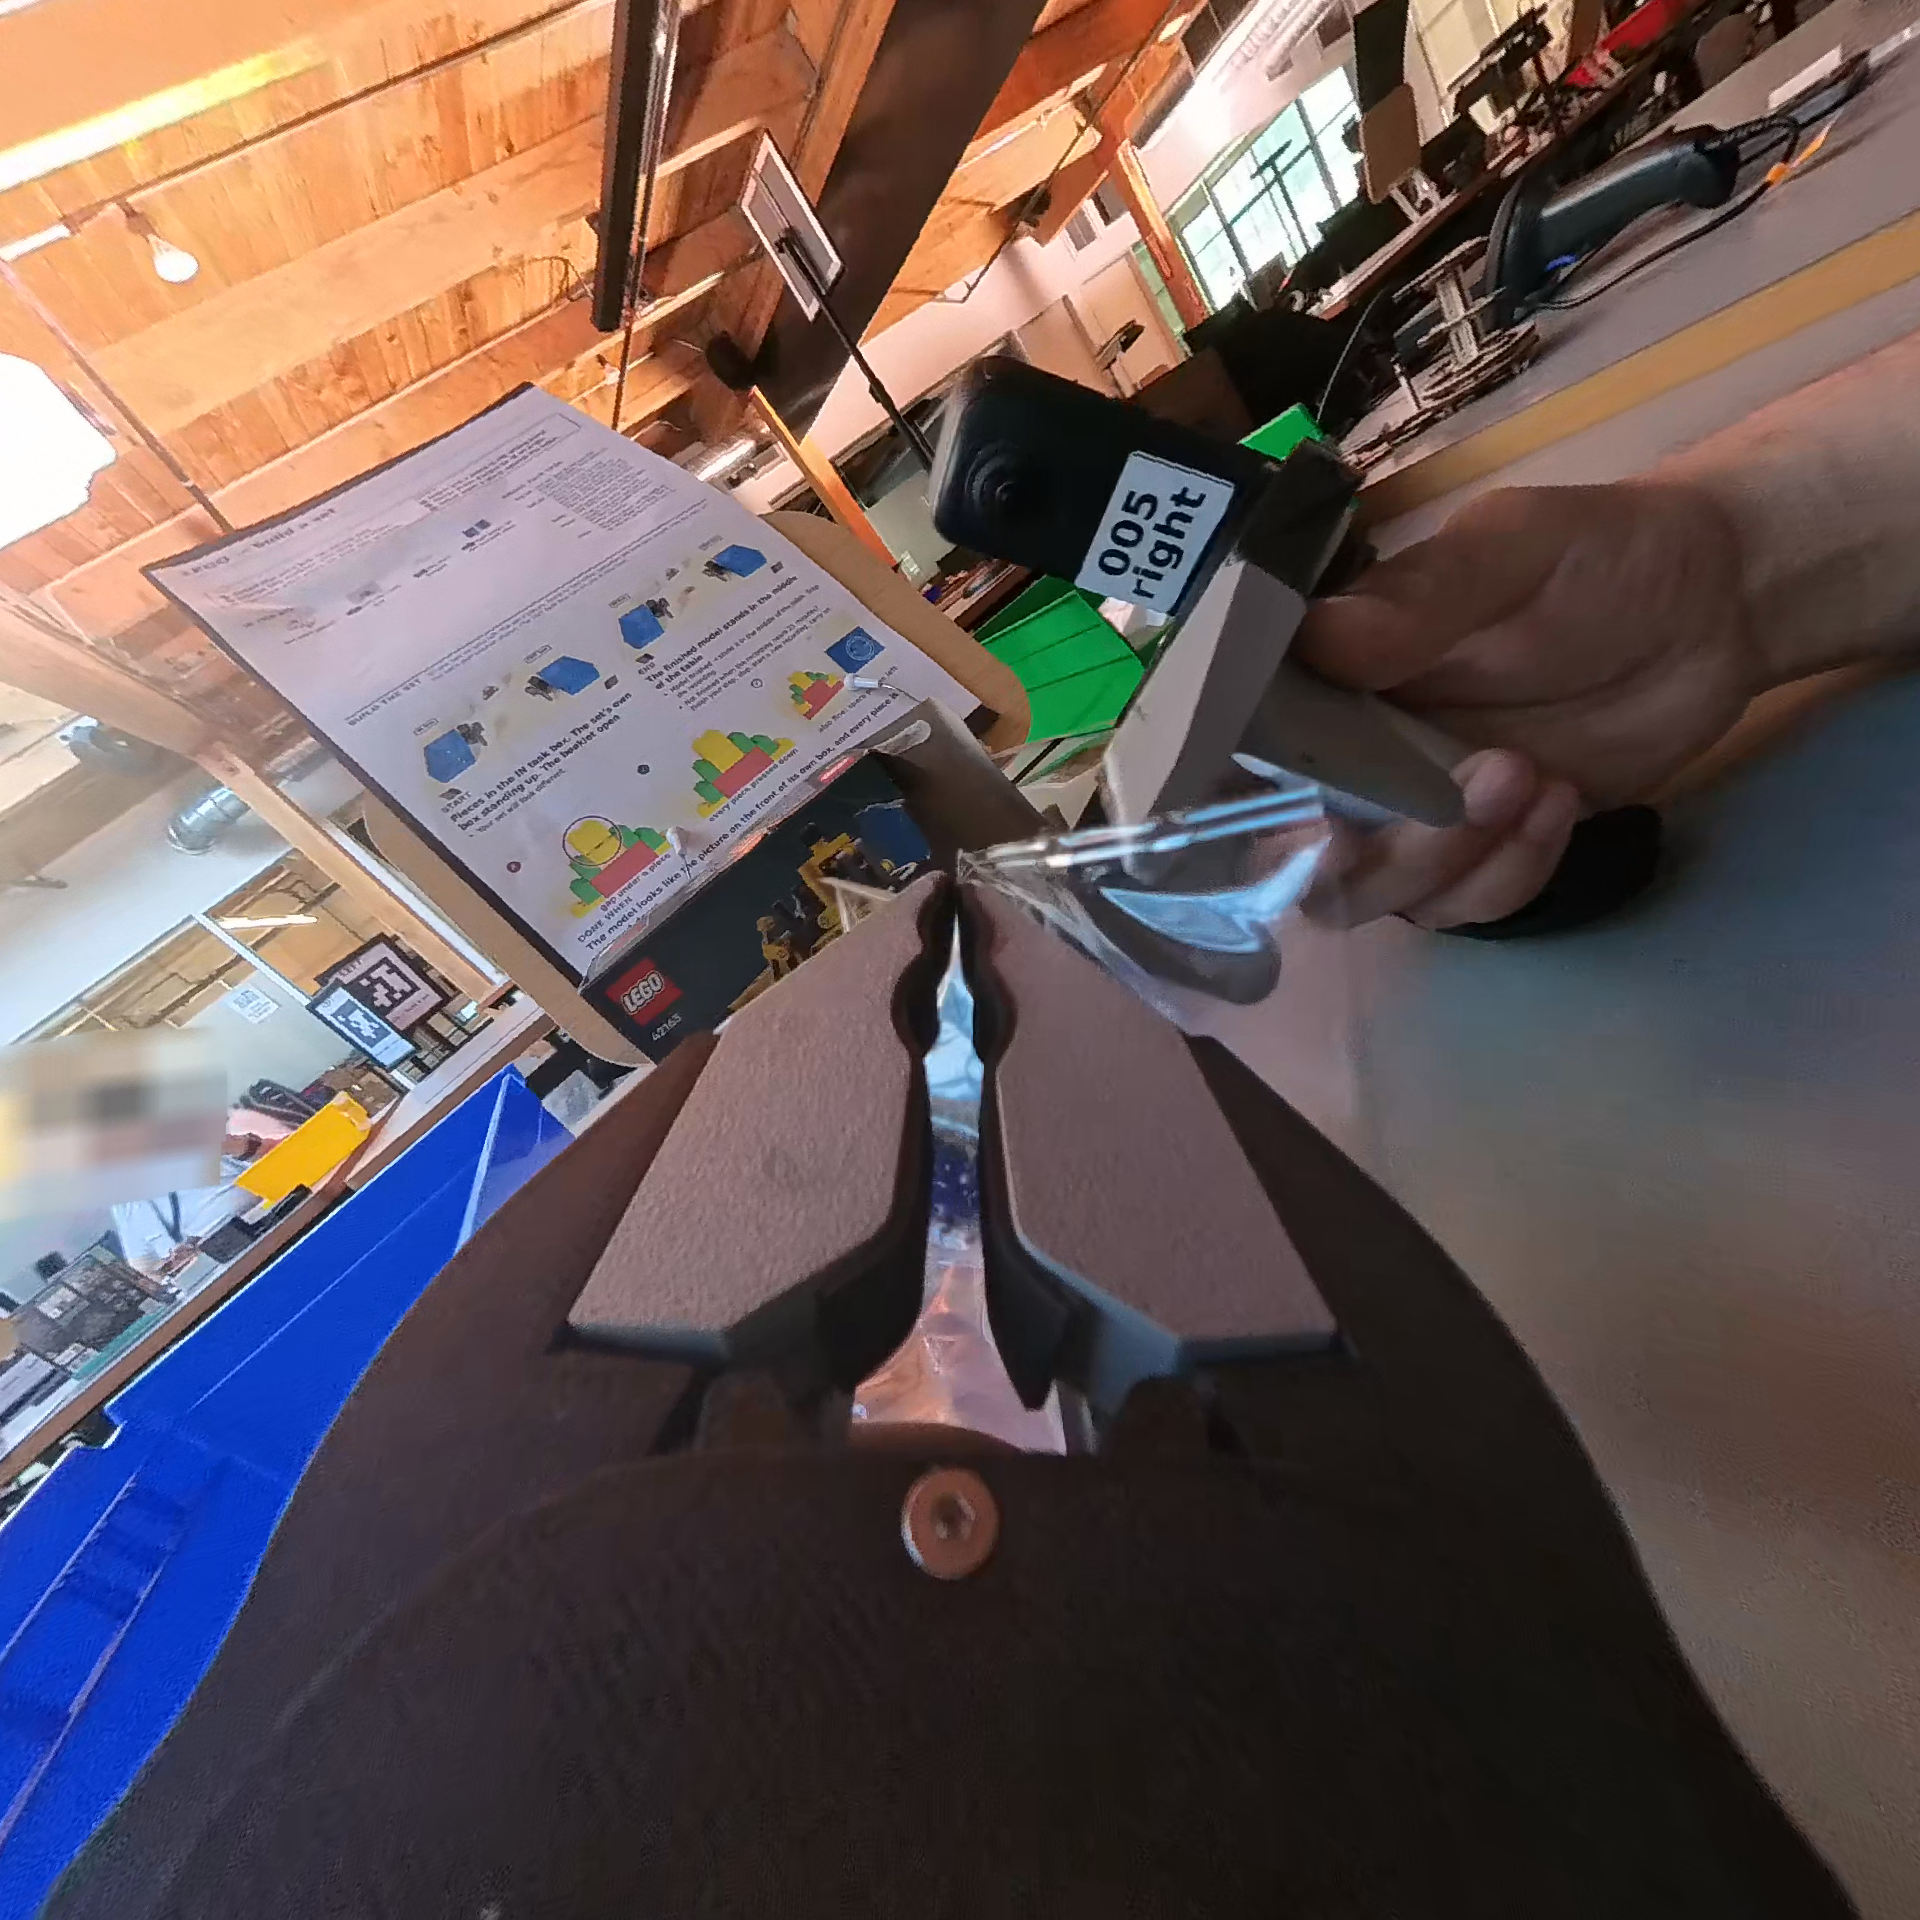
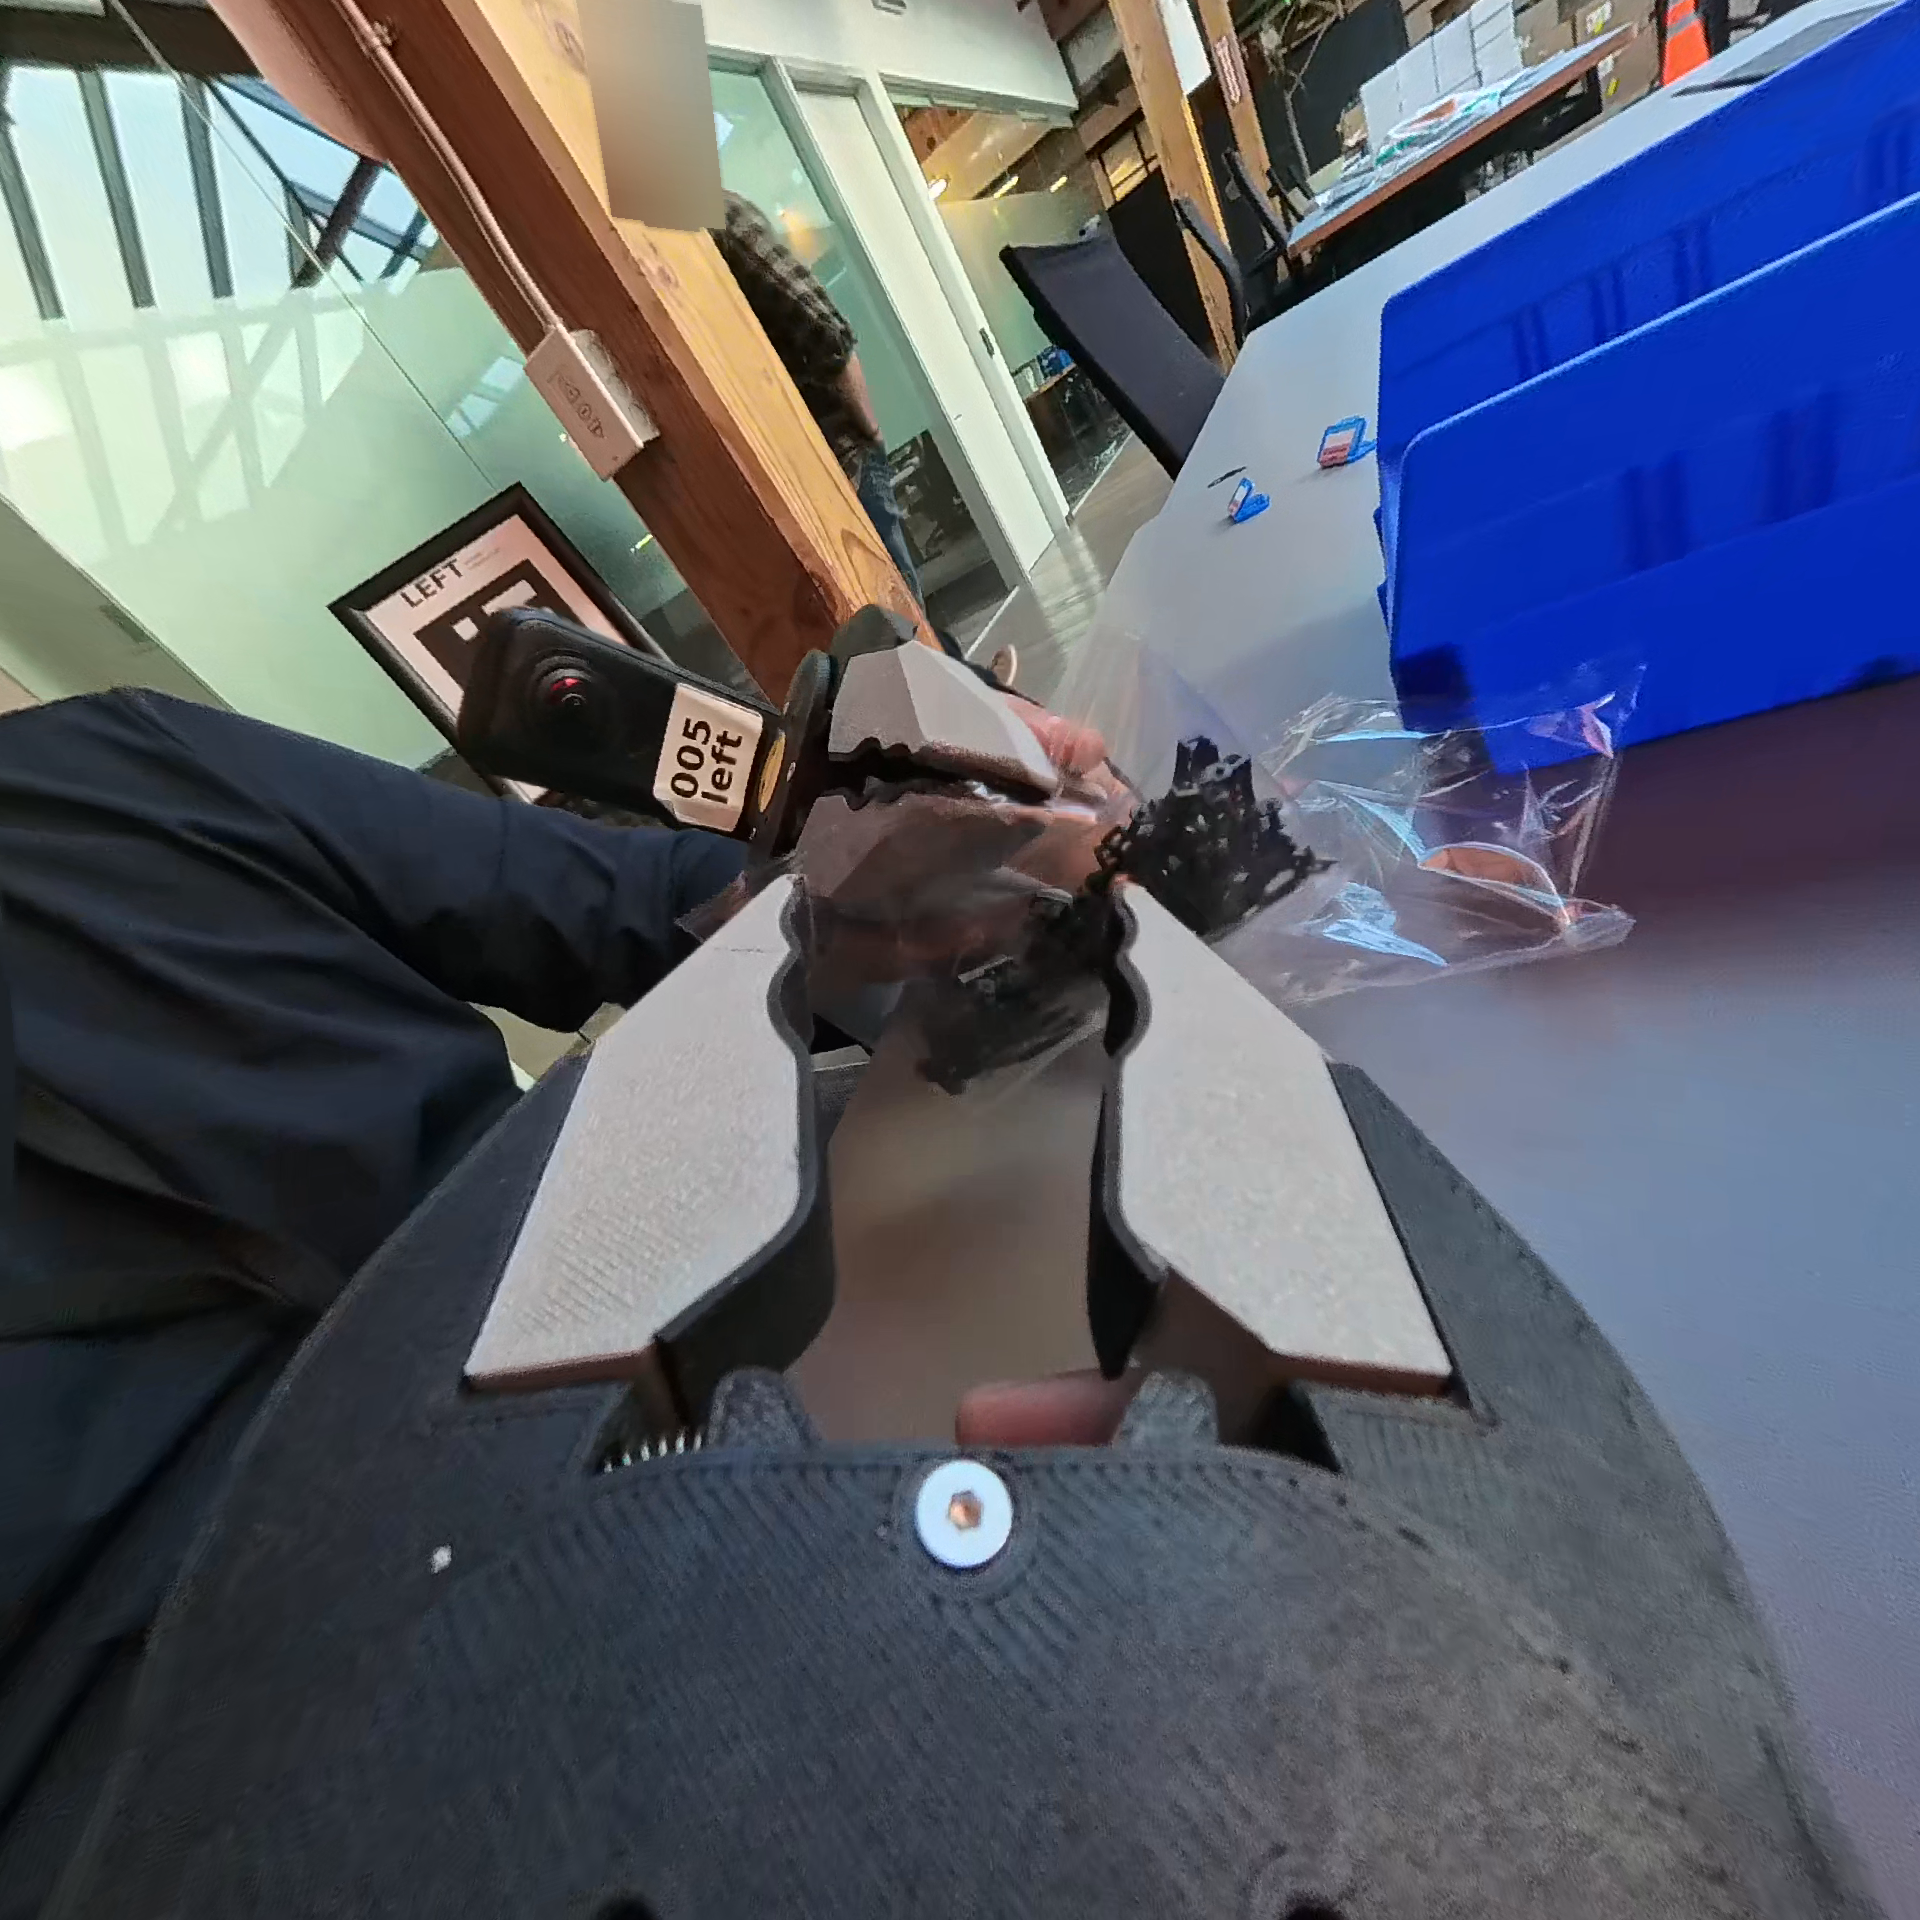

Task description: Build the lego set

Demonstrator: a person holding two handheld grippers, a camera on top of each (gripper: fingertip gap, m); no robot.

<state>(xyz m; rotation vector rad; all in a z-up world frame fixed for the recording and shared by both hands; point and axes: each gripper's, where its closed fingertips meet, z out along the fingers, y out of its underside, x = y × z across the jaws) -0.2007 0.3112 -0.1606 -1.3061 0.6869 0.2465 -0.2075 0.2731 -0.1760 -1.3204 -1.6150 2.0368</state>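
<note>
The clear crinkled plastic bag of small black lego pieces [image 2: 1226, 852] is the thing to watch here, held up off the grey table [image 2: 1662, 1091] just in front of the blue plastic bin [image 2: 1662, 416]. The left gripper [image 1: 951, 914] has its fingers drawn nearly together, pinching a fold of that bag's film between the tips; in the right wrist view the same gripper [image 2: 997, 774] shows at the bag's near edge with the film caught in its clamp. The right gripper [image 2: 961, 935] has its fingers spread wide, with part of the bag and some black pieces lying in the gap between them and nothing yet clamped; whether the film touches either pad cannot be told. From the left wrist view the right gripper [image 1: 1049, 847] sits just beside the left one's tips, next to the stretched film. The step in hand looks to be opening the bag. To do it well, the right gripper should close on film alone, near the left one's pinch and clear of the clump of pieces, so the pull tears the plastic rather than dragging bricks. Keeping the bag low over the table, on the near side of the bin, would let loose pieces drop where they can be found. Behind the bag, the dark lego box [image 1: 727, 956] and a printed instruction sheet [image 1: 540, 644] stand upright.
</note>
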